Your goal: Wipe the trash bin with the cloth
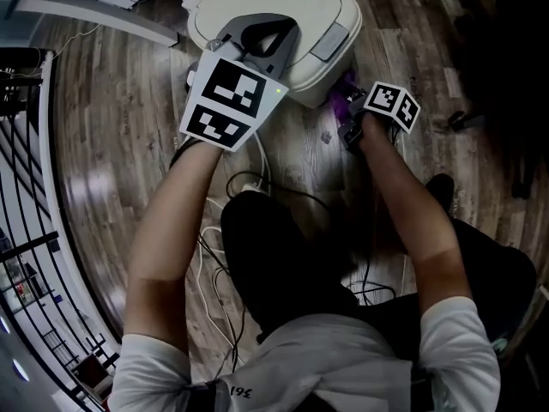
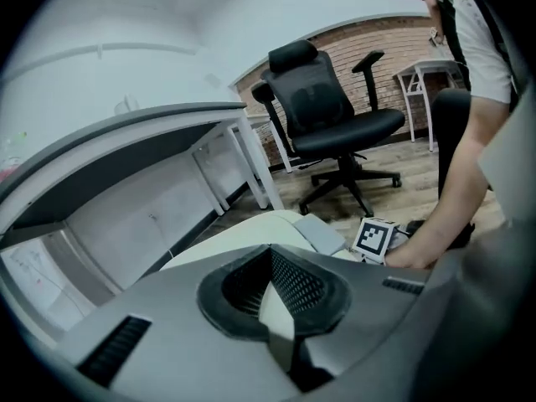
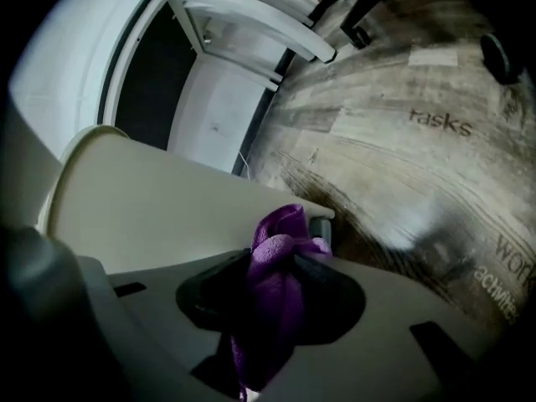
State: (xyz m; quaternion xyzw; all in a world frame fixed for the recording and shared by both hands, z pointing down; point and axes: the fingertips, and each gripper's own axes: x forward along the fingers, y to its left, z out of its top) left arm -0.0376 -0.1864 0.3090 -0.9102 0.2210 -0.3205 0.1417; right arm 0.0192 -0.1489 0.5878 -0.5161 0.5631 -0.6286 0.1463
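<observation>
Just under and ahead of the left gripper (image 2: 272,249), clenched shut on nothing: the trash bin (image 1: 283,15), cream-white, with a smooth rounded lid and a grey tab at one edge, standing on the wooden floor (image 1: 129,127). Between the jaws of the right gripper (image 3: 293,249), grasped tight: the purple cloth (image 3: 268,308), soft and bunched into folds, poking out past the jaw tips, close against the rim of the bin's lid. Hard to tell whether really touching it.
</observation>
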